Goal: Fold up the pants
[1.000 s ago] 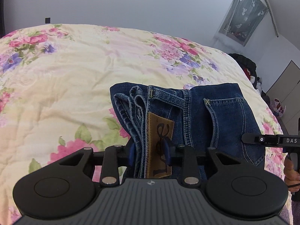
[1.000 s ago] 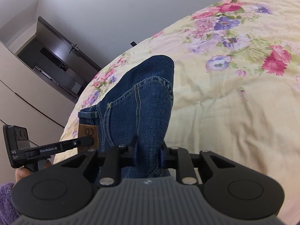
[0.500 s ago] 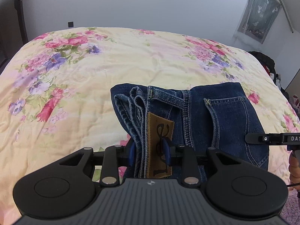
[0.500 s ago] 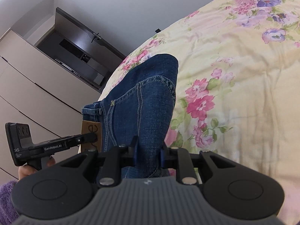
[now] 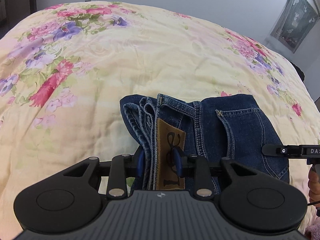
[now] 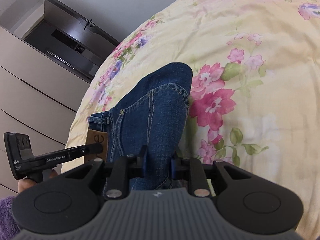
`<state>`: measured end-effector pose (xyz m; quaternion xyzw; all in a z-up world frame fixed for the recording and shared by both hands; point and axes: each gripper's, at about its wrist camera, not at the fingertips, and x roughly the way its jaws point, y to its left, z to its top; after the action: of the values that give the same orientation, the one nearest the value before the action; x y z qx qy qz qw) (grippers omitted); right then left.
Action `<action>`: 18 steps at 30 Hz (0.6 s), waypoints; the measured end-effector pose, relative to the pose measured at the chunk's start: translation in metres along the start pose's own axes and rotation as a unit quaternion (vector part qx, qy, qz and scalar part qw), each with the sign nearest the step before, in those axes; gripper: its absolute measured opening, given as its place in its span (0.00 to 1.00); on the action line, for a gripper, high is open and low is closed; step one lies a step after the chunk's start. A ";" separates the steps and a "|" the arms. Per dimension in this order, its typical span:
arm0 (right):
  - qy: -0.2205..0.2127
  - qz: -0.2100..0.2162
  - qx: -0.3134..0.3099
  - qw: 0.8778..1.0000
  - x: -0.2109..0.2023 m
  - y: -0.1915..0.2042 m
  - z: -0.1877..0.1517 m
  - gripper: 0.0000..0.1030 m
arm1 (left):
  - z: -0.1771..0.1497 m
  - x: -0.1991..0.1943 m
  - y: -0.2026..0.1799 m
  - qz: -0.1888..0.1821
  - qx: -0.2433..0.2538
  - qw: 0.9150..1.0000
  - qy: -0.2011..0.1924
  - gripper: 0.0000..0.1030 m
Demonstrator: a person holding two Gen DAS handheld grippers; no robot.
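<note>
The folded dark indigo denim pants [image 5: 240, 132] at the centre of the frame carry pale tan contrast stitching along the seams and pocket, with faded lighter blue at the bunched hems. A tan-brown leather waistband patch [image 5: 170, 150] bears dark lettering. Under them lies the pale yellow quilted bedspread [image 5: 140, 60], printed with pink, magenta and purple flowers and light green leaves, densest at the upper left and right. The matte black left gripper [image 5: 160, 160] has blue pads [image 5: 177, 159]; the black right gripper [image 6: 158, 161] has the same blue. The wall is grey-white, with beige cabinet fronts [image 6: 30, 80] at the left.
</note>
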<state>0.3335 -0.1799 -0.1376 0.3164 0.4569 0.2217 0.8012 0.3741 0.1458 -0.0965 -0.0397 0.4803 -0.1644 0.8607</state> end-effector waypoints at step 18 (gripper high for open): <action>0.016 -0.078 -0.032 0.996 0.027 -0.018 -0.004 0.31 | -0.011 0.007 0.019 0.010 -0.013 1.000 0.004 0.59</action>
<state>0.3441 -0.1737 -0.1684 0.2509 0.4856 0.1783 0.8182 0.3730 0.1626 -0.1130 -0.0453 0.4860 -0.1500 0.8598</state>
